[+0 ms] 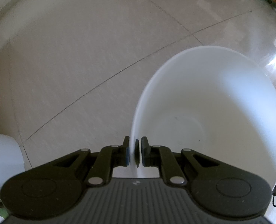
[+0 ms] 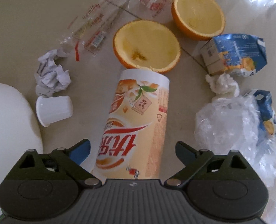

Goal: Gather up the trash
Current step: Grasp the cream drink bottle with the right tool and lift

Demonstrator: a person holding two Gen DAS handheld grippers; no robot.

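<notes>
Trash: two orange halves (image 2: 146, 45), two blue cartons (image 2: 234, 53), one tall cup (image 2: 136, 125).

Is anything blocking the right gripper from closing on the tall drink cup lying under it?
Nothing visible. The right gripper is open astride the drink cup, with bare floor either side; the small white cup lies clear to one side.

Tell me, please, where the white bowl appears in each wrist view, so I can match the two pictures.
Left wrist view: the white bowl fills the lower right, its rim clamped in the shut left gripper.
Right wrist view: probably the white curved shape at the left edge, beside the small white cup.
Shared landmark: the pale tiled floor.
</notes>
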